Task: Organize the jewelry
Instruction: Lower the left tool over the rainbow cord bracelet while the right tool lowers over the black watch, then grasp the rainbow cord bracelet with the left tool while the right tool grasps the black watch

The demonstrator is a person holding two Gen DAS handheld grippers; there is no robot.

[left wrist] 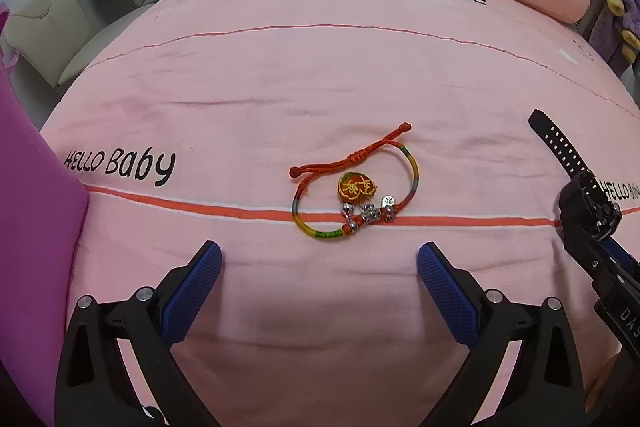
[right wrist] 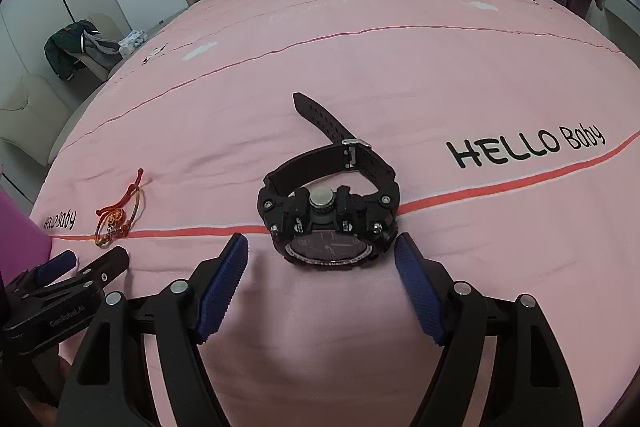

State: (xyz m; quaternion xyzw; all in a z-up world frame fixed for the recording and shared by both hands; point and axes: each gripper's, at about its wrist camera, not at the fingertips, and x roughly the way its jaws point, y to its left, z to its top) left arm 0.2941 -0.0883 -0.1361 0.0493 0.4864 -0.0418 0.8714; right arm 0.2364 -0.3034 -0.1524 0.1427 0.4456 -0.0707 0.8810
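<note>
Left tongs: wide, bracelet just ahead.
Right tongs: wide, flanking watch.
Watch dial: unreadable.

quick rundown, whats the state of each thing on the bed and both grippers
left gripper: jaws open, holding nothing, short of the bracelet
right gripper: jaws open, either side of the watch face, not closed on it
bracelet: flat on the bedsheet, cord ends loose, charms bunched at the near side
watch: strap buckled in a loop, tail sticking out
bedsheet: spread flat, lightly creased
</note>
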